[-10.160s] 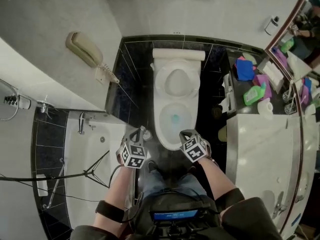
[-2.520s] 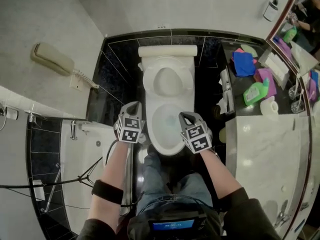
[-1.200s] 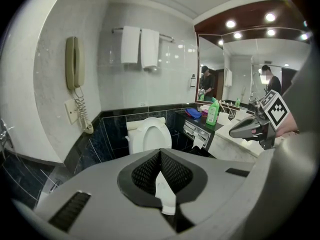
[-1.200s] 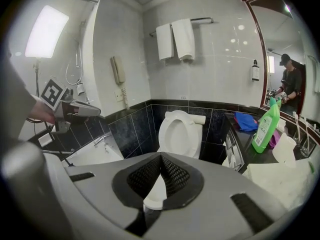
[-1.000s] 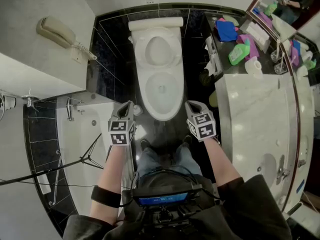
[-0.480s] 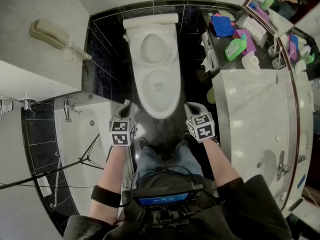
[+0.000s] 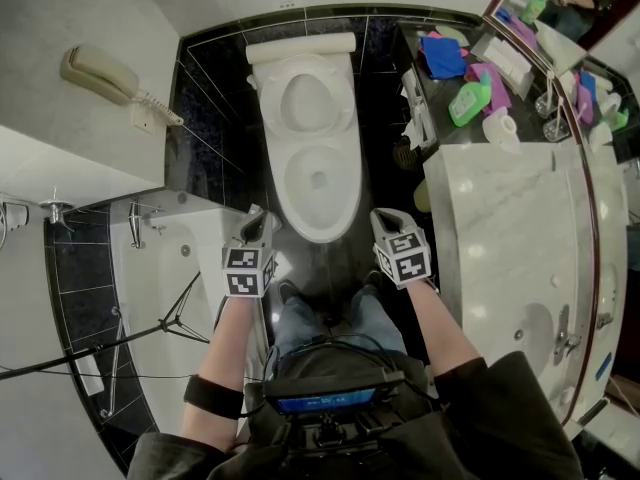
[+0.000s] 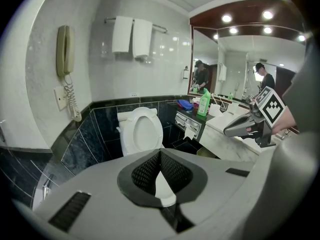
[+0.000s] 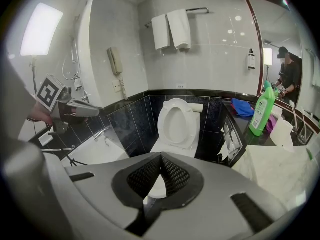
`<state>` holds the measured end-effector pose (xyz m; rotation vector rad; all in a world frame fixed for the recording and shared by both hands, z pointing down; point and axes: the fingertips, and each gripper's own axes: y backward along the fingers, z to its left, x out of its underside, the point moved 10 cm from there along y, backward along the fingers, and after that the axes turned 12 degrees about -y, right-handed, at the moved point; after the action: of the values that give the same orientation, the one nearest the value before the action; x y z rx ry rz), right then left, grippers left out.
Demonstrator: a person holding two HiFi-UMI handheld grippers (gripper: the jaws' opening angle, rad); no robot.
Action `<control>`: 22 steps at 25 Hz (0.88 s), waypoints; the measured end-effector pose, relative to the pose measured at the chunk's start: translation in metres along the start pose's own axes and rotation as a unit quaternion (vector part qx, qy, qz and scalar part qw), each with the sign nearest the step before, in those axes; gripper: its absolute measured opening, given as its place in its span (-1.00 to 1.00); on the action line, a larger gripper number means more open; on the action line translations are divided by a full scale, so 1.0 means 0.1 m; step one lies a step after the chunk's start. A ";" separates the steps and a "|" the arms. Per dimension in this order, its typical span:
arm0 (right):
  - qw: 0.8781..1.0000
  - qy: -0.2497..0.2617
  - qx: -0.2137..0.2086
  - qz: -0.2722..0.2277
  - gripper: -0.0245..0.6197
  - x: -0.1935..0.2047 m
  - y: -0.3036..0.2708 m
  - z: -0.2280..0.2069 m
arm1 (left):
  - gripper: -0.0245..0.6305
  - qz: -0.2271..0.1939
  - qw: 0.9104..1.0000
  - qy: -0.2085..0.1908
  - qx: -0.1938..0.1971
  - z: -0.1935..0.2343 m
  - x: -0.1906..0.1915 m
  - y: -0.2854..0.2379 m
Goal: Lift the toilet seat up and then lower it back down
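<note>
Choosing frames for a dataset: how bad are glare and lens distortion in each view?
Head view: the marble counter and black tiles bow strongly. Left gripper view: dark round vignette, ceiling spotlights blown out. Right gripper view: an overexposed bright panel at top left; the toilet is sharp.

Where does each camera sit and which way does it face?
Head view: on the head, looking steeply down at the toilet; forearms, left gripper, right gripper show.
Left gripper view: on the left gripper, facing the toilet; own shut jaws, right gripper at right.
Right gripper view: on the right gripper, facing the toilet; own shut jaws, left gripper at left.
Shared: all three see the toilet.
</note>
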<state>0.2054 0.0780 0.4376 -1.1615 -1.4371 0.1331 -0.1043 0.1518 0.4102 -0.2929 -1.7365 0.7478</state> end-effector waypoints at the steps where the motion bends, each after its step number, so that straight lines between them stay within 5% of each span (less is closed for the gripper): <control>1: 1.000 0.000 0.000 0.000 -0.91 0.00 0.00 0.00 | -0.91 0.001 1.000 0.000 0.001 0.00 0.01 0.00; 22: 1.000 0.006 -0.007 0.005 -0.91 0.00 -0.05 0.09 | -0.91 0.009 1.000 0.006 -0.003 -0.02 0.12 0.10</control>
<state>0.1952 0.0799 0.4383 -1.1800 -1.4245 0.1229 -0.1083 0.1669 0.4131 -0.3171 -1.7266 0.7532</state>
